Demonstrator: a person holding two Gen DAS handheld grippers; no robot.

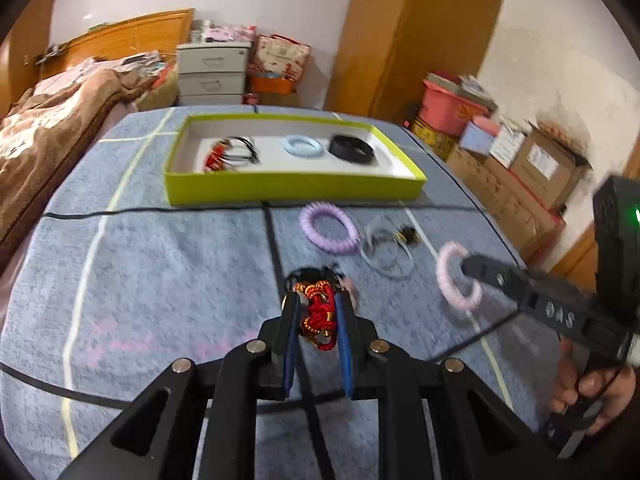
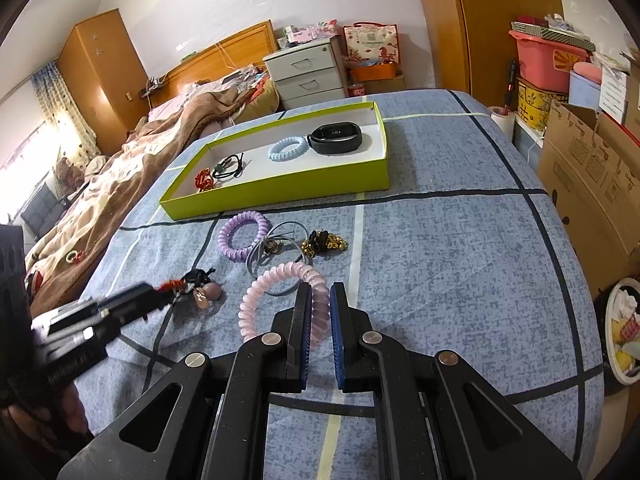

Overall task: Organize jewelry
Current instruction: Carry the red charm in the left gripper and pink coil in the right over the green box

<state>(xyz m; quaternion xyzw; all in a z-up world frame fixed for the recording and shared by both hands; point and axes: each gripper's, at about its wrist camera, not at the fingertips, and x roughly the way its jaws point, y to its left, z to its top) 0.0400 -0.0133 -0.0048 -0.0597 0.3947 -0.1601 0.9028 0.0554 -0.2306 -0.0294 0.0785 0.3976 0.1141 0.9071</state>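
Note:
My left gripper point(image 1: 318, 294) is shut on a red and gold knotted cord bracelet point(image 1: 320, 316), just above the blue bedspread; its pinkish beads point(image 2: 208, 294) hang beside it. My right gripper point(image 2: 321, 292) is shut on the near rim of a pink coil hair tie point(image 2: 276, 280); the left wrist view shows this pink coil hair tie point(image 1: 450, 280) at the right. A purple coil point(image 1: 329, 229), a grey cord loop point(image 1: 386, 254) and a black and gold piece point(image 1: 406, 236) lie between the grippers and the green tray point(image 1: 296, 189). The tray holds a red and black cord piece point(image 1: 230, 154), a light blue coil point(image 1: 302, 146) and a black band point(image 1: 351, 149).
A brown blanket point(image 2: 120, 184) covers the bed on the left. Cardboard boxes point(image 2: 592, 172) and a pink bin point(image 2: 548, 56) stand along the right. A black cable point(image 1: 120, 211) crosses the bedspread. A hand point(image 1: 592, 396) grips the right tool's handle.

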